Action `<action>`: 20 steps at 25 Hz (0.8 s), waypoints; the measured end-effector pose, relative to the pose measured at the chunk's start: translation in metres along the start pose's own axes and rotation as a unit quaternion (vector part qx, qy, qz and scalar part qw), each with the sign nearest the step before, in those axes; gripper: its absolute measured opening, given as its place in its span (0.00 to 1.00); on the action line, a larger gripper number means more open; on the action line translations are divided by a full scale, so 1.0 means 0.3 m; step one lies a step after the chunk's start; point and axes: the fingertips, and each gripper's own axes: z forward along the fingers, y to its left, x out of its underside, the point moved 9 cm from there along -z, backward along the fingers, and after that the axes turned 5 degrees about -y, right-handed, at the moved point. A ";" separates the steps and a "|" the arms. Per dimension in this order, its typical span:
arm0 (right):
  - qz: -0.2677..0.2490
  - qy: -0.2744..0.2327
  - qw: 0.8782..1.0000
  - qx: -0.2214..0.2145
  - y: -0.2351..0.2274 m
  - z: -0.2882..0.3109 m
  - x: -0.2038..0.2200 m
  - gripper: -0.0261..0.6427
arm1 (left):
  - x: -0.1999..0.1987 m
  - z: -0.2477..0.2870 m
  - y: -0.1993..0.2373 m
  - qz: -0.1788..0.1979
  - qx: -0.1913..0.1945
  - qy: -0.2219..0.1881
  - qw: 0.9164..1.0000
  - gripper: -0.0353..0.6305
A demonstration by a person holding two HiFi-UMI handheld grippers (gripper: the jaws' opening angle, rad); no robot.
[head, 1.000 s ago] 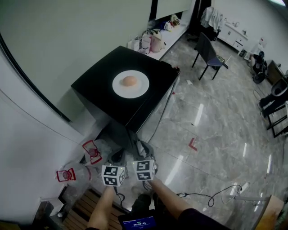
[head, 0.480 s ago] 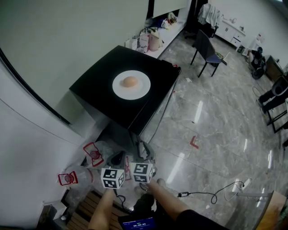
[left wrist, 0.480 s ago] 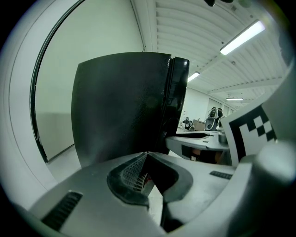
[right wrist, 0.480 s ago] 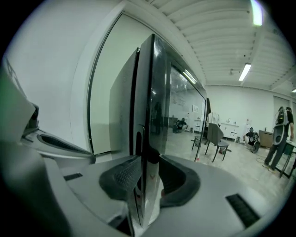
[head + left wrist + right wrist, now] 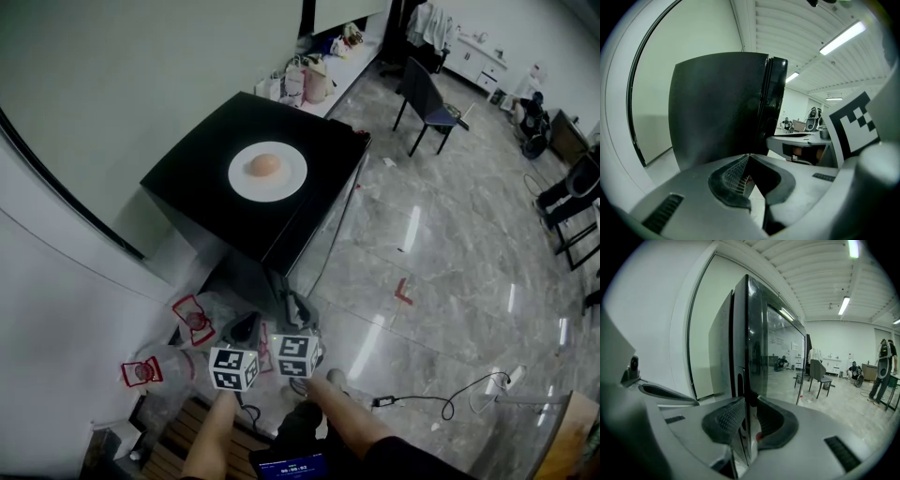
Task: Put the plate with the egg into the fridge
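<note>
1. Left gripper (image 5: 749, 160): jaws pressed together, nothing between them.
2. Right gripper (image 5: 748, 417): jaws have just been closing and now clamp the edge of the fridge door (image 5: 747, 357).
3. Plate (image 5: 291, 178) with the egg (image 5: 265, 164) sits on the fridge (image 5: 202, 155) top, well apart from both.

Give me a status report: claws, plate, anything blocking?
Left claw shut, empty. Right claw has just been closing, clamped on fridge door edge. Plate with egg atop fridge. Closed door in the way.
</note>
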 end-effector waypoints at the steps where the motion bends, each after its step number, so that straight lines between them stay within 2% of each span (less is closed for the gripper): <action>1: -0.001 0.001 1.000 -0.001 -0.004 -0.002 0.002 0.17 | -0.003 0.003 -0.004 0.002 0.003 0.000 1.000 0.07; 8: 0.009 0.001 1.000 -0.017 -0.016 -0.005 -0.014 0.16 | -0.029 0.014 -0.009 0.012 0.010 0.000 1.000 0.07; 13: 0.022 -0.014 1.000 -0.005 -0.098 -0.090 0.008 0.15 | -0.057 0.021 -0.045 0.030 0.033 -0.006 0.999 0.07; 17: 0.007 -0.026 0.999 -0.043 -0.233 -0.168 0.051 0.14 | -0.072 0.069 -0.118 0.052 0.089 -0.011 0.995 0.07; 20: 0.003 -0.025 0.998 -0.061 -0.331 -0.214 0.074 0.14 | -0.124 0.111 -0.240 0.082 0.153 -0.025 0.984 0.07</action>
